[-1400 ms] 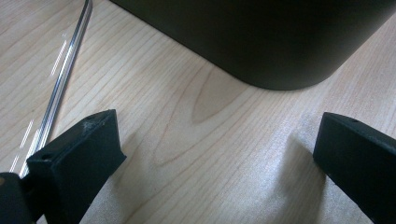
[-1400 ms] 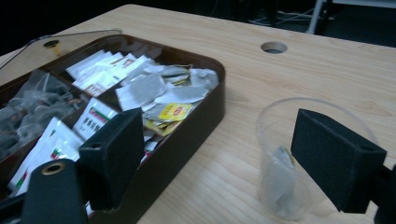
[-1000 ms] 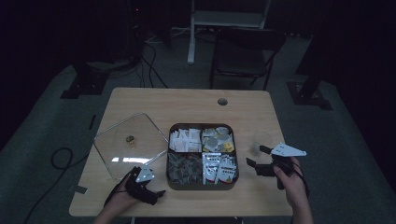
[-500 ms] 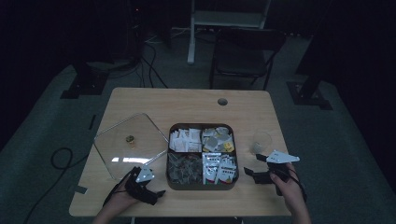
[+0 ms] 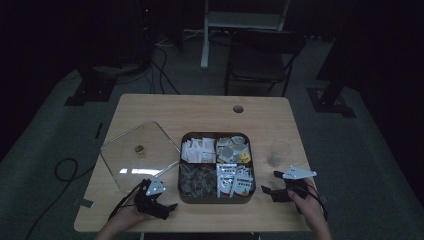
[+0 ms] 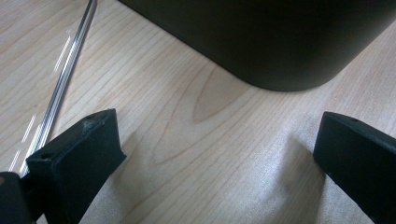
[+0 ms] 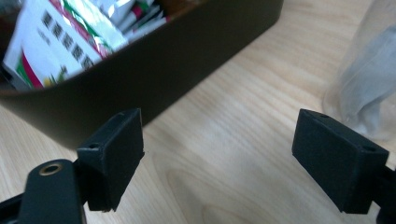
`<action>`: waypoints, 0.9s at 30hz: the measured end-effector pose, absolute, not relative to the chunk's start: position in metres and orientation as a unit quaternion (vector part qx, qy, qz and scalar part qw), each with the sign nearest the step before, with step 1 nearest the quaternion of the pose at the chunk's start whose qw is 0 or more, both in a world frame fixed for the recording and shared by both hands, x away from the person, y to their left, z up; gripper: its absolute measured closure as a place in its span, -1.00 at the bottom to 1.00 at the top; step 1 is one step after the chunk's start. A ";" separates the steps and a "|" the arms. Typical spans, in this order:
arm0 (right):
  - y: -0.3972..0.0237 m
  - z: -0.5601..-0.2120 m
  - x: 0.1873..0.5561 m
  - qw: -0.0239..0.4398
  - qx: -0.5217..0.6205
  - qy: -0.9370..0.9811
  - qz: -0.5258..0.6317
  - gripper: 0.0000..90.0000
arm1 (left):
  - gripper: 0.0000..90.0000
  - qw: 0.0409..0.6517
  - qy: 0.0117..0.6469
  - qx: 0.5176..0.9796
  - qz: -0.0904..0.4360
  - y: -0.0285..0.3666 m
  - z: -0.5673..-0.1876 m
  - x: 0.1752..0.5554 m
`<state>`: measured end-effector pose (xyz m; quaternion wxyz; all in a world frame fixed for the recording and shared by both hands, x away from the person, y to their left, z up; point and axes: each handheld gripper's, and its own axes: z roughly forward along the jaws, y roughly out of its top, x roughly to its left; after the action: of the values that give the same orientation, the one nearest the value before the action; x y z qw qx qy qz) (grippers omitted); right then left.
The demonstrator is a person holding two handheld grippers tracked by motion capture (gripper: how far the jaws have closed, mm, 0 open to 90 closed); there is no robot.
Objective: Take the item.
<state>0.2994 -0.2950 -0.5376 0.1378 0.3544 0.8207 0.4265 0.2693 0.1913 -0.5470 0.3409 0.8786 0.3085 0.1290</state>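
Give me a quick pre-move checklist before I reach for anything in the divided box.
1. Left gripper open, nothing between its jaws: ok.
2. Right gripper open, nothing held: ok.
3. Clear lid off the box, lying to its left: ok.
4. All four compartments filled and uncovered: ok.
5. Plastic cup upright, apart from the box: ok.
6. Cup's contents: cannot tell.

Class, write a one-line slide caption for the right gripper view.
Open right tool over the wooden table, between dark sachet box and clear cup.
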 end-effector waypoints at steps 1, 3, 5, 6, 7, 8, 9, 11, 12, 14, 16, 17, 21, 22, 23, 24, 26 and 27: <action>-0.295 -0.538 0.300 0.137 0.353 0.821 0.427 -0.64 | -0.97 0.341 0.308 0.878 0.129 0.191 -0.547 0.269; -0.295 -0.540 0.300 0.135 0.353 0.823 0.424 -0.64 | -0.97 0.341 0.310 0.878 0.130 0.191 -0.547 0.269; -0.294 -0.542 0.299 0.132 0.351 0.828 0.417 -0.64 | -0.97 0.341 0.310 0.878 0.130 0.191 -0.547 0.269; -0.293 -0.543 0.299 0.131 0.349 0.830 0.415 -0.64 | -0.97 0.341 0.310 0.878 0.130 0.191 -0.547 0.269; -0.292 -0.544 0.299 0.127 0.347 0.832 0.413 -0.64 | -0.97 0.341 0.310 0.878 0.131 0.191 -0.547 0.269; -0.291 -0.545 0.299 0.125 0.346 0.834 0.411 -0.64 | -0.97 0.341 0.311 0.877 0.131 0.191 -0.547 0.269; -0.290 -0.547 0.299 0.123 0.344 0.837 0.408 -0.64 | -0.97 0.341 0.311 0.877 0.131 0.191 -0.547 0.269; -0.288 -0.549 0.300 0.118 0.345 0.840 0.402 -0.64 | -0.97 0.342 0.311 0.877 0.131 0.191 -0.547 0.269; -0.288 -0.549 0.300 0.118 0.343 0.842 0.399 -0.64 | -0.97 0.342 0.310 0.877 0.131 0.191 -0.547 0.269; -0.288 -0.549 0.300 0.119 0.344 0.841 0.400 -0.64 | -0.97 0.342 0.310 0.877 0.131 0.191 -0.547 0.269; -0.287 -0.550 0.300 0.119 0.344 0.846 0.391 -0.64 | -0.97 0.342 0.310 0.877 0.131 0.191 -0.547 0.269; -0.287 -0.550 0.299 0.120 0.342 0.847 0.389 -0.64 | -0.97 0.342 0.310 0.877 0.131 0.191 -0.547 0.269; -0.286 -0.550 0.297 0.117 0.337 0.849 0.389 -0.64 | -0.97 0.342 0.310 0.877 0.131 0.191 -0.547 0.269; -0.285 -0.550 0.297 0.119 0.337 0.850 0.388 -0.64 | -0.97 0.342 0.310 0.877 0.131 0.191 -0.547 0.269; -0.284 -0.550 0.297 0.122 0.335 0.851 0.385 -0.66 | -0.97 0.342 0.311 0.877 0.131 0.191 -0.547 0.269; -0.283 -0.550 0.297 0.125 0.331 0.854 0.383 -0.70 | -0.97 0.342 0.310 0.877 0.133 0.191 -0.547 0.269; -0.281 -0.550 0.296 0.132 0.322 0.860 0.374 -0.71 | -0.97 0.342 0.310 0.877 0.133 0.191 -0.547 0.268; -0.279 -0.550 0.295 0.136 0.321 0.861 0.370 -0.72 | -0.97 0.342 0.311 0.877 0.132 0.191 -0.547 0.269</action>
<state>0.2950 -0.2790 -0.5504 0.1356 0.3213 0.8613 0.3695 0.2686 0.1909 -0.5472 0.3419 0.8768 0.3114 0.1320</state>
